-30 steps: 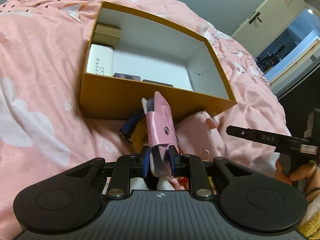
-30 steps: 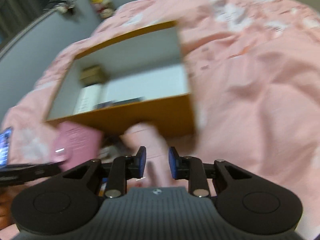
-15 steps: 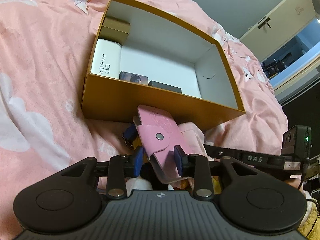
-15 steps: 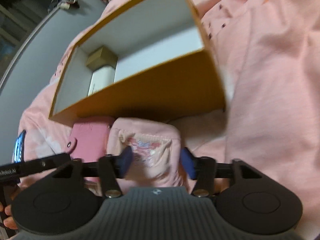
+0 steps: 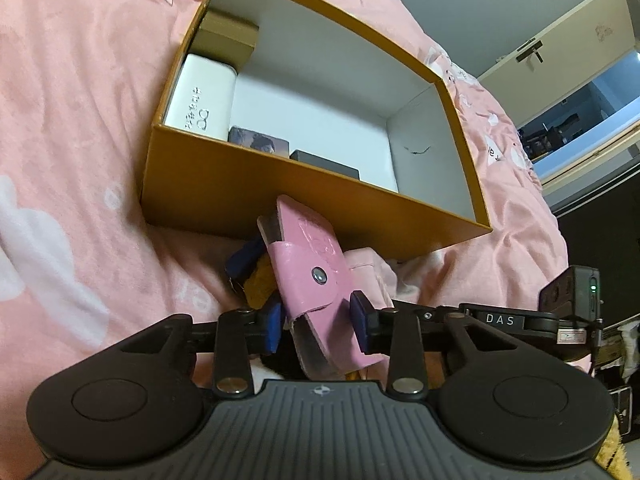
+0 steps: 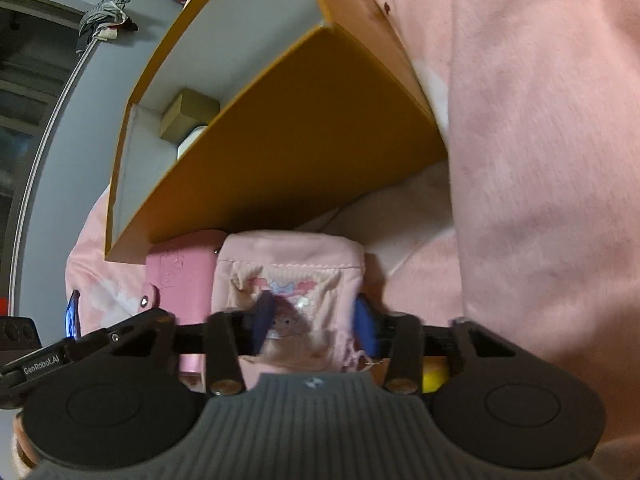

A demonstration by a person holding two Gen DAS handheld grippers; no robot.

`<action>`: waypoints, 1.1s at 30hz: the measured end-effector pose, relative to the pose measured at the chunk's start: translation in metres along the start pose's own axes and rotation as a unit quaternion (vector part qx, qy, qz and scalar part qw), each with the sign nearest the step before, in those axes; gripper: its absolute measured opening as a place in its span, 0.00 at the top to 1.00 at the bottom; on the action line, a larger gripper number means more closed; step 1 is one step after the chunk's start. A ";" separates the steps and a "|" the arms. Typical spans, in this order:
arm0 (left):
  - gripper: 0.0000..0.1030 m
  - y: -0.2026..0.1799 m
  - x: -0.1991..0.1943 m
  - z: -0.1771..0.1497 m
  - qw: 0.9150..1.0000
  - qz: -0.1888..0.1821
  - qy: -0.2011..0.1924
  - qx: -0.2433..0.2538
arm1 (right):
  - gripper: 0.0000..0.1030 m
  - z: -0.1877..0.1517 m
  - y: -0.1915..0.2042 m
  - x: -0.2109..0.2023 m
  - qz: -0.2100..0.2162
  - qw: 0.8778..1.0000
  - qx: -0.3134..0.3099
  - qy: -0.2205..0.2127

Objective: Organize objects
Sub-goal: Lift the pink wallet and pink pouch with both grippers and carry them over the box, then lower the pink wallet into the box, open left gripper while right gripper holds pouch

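My left gripper [image 5: 316, 316] is shut on a pink leather key case [image 5: 308, 256] with a snap button, which leans against the front wall of an open orange box [image 5: 280, 196]. In the right wrist view the same key case [image 6: 180, 276] lies left of a pink fabric pouch [image 6: 292, 276] with a cartoon print. The jaws of my right gripper [image 6: 314, 322] are closing on that pouch, and the blue pads press into its cloth. The pouch rests on the bed just in front of the box [image 6: 288, 140].
Inside the box lie a white glasses case [image 5: 204, 100], a small tan box [image 5: 228, 36], a picture card box [image 5: 260, 142] and a dark box [image 5: 324, 164]. A blue strap [image 5: 244, 256] lies beside the key case. A pink bedcover [image 6: 540, 160] surrounds everything.
The key case turned from edge-on to face-up in a wider left grip. My right gripper sank toward the pouch, spread its jaws around it, then closed in.
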State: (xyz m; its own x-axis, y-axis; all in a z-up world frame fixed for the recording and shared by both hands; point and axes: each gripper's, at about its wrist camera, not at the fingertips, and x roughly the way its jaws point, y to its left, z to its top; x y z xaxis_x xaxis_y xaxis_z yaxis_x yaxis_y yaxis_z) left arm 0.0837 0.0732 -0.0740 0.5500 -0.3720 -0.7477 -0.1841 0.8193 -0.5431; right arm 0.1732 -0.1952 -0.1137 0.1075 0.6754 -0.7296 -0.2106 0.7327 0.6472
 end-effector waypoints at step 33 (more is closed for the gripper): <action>0.74 -0.076 -0.044 0.055 0.987 -0.052 -0.125 0.091 | 0.86 0.034 0.097 -0.133 -0.027 0.963 -0.156 -0.219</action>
State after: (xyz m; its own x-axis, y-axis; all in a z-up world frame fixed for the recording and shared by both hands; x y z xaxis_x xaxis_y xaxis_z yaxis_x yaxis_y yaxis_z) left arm 0.1181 0.0510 0.0211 0.7460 -0.3574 -0.5619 0.0203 0.8556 -0.5172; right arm 0.1712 -0.2113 0.0539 0.5113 0.6584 -0.5523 -0.4682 0.7523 0.4635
